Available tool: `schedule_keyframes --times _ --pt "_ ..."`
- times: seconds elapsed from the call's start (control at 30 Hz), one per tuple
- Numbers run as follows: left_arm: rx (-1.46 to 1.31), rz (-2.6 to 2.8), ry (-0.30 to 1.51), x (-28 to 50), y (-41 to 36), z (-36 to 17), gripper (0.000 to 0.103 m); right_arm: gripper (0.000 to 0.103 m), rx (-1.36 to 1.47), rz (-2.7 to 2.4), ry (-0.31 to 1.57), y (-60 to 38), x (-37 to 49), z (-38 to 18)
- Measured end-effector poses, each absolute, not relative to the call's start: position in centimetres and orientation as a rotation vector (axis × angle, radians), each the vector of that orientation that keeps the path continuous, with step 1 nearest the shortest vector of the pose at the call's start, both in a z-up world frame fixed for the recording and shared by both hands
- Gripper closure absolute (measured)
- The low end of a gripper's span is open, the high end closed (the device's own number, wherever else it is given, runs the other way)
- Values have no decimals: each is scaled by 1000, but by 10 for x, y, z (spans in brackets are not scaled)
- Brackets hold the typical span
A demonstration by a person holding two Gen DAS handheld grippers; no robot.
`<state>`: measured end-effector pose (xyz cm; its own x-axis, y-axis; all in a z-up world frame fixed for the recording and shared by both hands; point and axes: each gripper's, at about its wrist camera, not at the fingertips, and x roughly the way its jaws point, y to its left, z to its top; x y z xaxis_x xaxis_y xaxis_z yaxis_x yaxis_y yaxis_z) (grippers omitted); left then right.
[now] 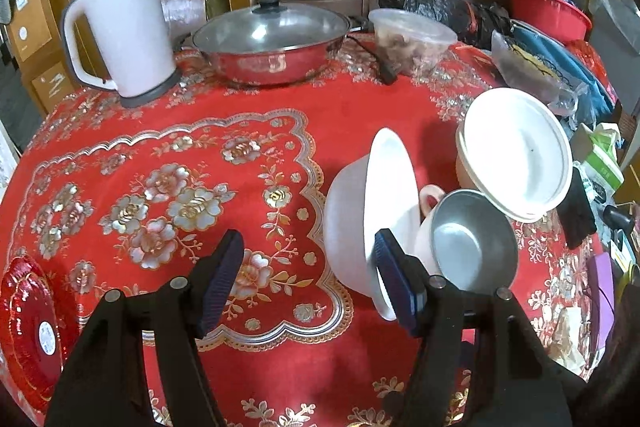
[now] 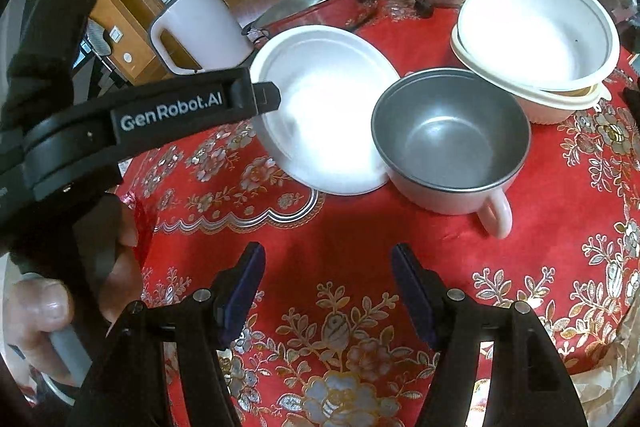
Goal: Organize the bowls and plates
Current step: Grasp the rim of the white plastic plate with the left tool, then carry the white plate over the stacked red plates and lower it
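- The left gripper (image 1: 308, 279) is spread wide and grasps nothing; its right finger (image 1: 394, 279) sits at the near rim of the white bowl (image 1: 348, 223), seemingly lined up to pinch that rim, though whether pad and rim touch is hard to tell.
- In the right wrist view the same tool reaches in from the left, its tip over the bowl's rim.
- The white bowl touches the metal-lined mug (image 2: 450, 143), whose handle points toward the right camera.
- Behind them, a stack of cream bowls (image 2: 536, 39) stands a little apart, the likely home for the loose bowl.
- The right gripper (image 2: 328, 295) is also released, hovering over bare red tablecloth (image 2: 320, 227) near the mug, free to take it.
- A kettle (image 1: 124, 27) and a lidded pot (image 1: 270, 43) stand well back.
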<state>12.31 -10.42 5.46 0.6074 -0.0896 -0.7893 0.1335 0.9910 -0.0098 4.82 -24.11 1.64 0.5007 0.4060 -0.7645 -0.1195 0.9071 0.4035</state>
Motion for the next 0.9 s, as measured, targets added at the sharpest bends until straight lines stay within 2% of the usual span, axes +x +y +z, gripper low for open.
schedule_keyframes --times 0.17,0.2,0.23,0.3,0.37,0.5,0.9 --pt "5 -156 926 133 -101 49 37 35 325 333 1011 -238 52 12" --pt "4 -156 930 135 -101 47 40 35 328 334 1012 -238 53 11" --pt "8 -155 933 137 -101 45 45 35 329 333 1014 -238 53 10" --pt "31 -142 946 140 -101 41 78 35 331 330 1017 -238 55 9" --pt "26 -140 974 143 -98 34 88 35 331 328 1018 -239 55 8" --pt "27 -112 987 144 -88 23 94 35 360 332 1020 -240 58 6" --pt "-35 -89 1052 127 -27 14 94 35 543 390 1033 -229 90 -6"
